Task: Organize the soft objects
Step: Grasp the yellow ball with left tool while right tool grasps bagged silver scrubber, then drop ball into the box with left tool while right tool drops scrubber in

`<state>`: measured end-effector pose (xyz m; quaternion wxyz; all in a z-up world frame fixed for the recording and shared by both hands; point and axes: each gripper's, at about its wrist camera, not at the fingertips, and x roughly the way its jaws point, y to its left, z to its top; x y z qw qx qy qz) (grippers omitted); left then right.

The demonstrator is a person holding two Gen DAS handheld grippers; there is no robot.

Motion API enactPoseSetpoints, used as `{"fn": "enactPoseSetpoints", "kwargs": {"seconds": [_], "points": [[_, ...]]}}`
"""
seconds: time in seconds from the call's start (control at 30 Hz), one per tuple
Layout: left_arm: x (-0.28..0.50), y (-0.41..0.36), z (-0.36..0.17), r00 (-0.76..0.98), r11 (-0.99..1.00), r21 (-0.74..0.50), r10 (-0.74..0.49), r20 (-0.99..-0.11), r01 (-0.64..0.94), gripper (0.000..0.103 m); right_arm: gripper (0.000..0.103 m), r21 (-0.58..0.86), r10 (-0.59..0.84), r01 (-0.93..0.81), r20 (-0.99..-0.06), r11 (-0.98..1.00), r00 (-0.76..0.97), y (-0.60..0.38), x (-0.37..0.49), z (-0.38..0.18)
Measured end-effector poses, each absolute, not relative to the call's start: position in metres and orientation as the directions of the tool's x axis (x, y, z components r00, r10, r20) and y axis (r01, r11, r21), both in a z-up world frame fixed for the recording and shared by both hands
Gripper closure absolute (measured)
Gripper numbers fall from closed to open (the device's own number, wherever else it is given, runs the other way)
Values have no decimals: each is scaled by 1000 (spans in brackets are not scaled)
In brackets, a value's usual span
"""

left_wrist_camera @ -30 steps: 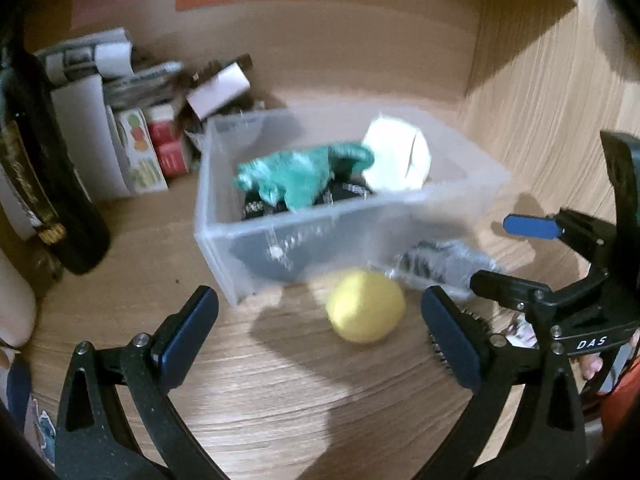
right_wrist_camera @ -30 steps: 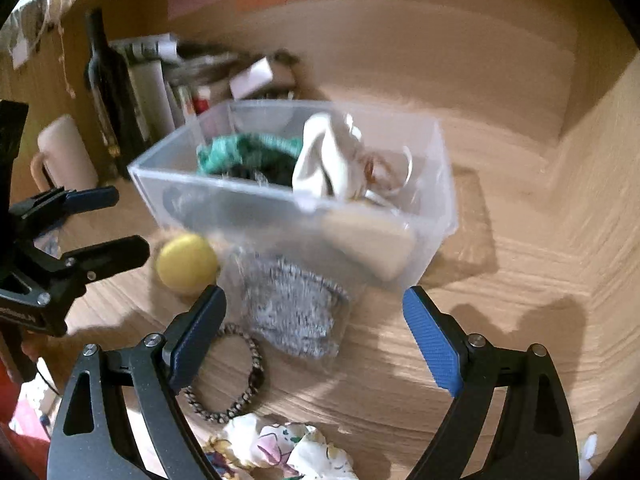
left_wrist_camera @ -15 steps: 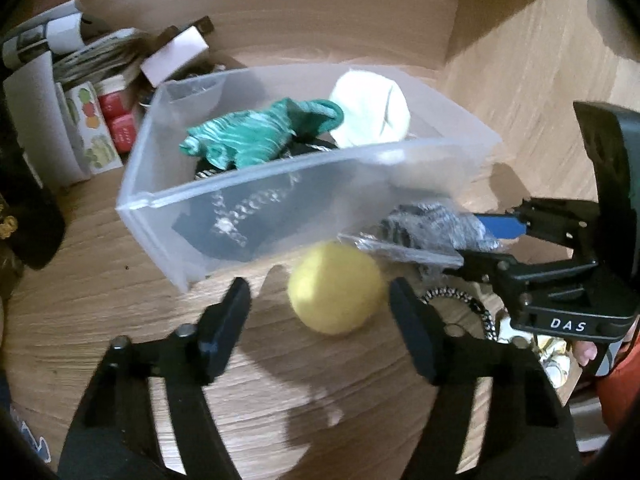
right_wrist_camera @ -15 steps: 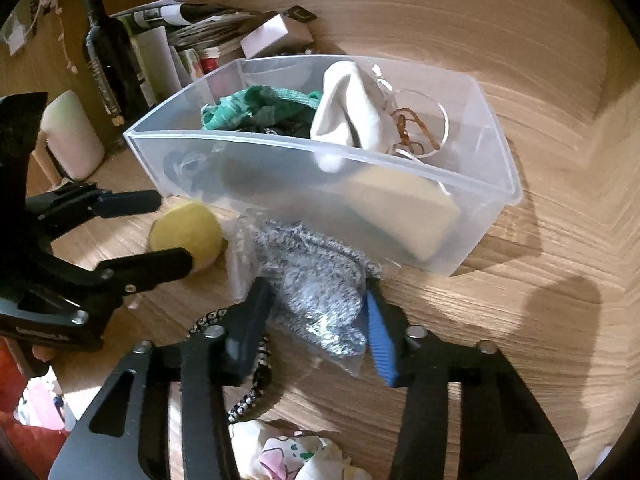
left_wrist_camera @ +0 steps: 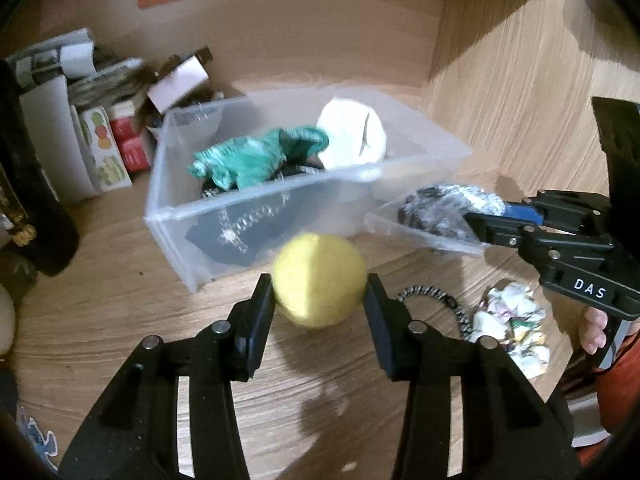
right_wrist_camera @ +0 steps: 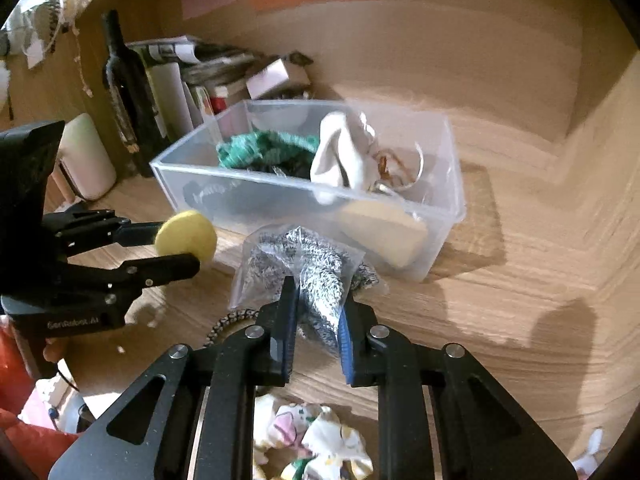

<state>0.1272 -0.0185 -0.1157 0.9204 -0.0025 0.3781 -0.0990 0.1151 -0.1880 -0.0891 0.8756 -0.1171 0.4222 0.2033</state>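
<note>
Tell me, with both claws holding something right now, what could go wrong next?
The left gripper pinches the yellow ball only at its sides; being round and soft, it might pop out. The right gripper holds the bagged grey knit by slippery plastic, which could slide free. The clear bin already looks full, so additions might spill over.

left gripper (left_wrist_camera: 320, 286) clamping yellow ball (left_wrist_camera: 319, 279)

The bin (right_wrist_camera: 436, 248) stood open-topped, its right end barely filled. Bottle (right_wrist_camera: 127, 92) and books (right_wrist_camera: 188, 80) crowded its left; bare desk (right_wrist_camera: 540, 264) lay to its right.
</note>
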Motion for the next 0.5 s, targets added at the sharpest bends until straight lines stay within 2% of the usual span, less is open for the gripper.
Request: {"fn": "enactPoseSetpoints", "kwargs": {"seconds": [0.5], "points": [[113,-6,-45,837,990,-42,-138,-530,137,58,87,-116,279,-433,-612,894,740,-181,116,-19]]}}
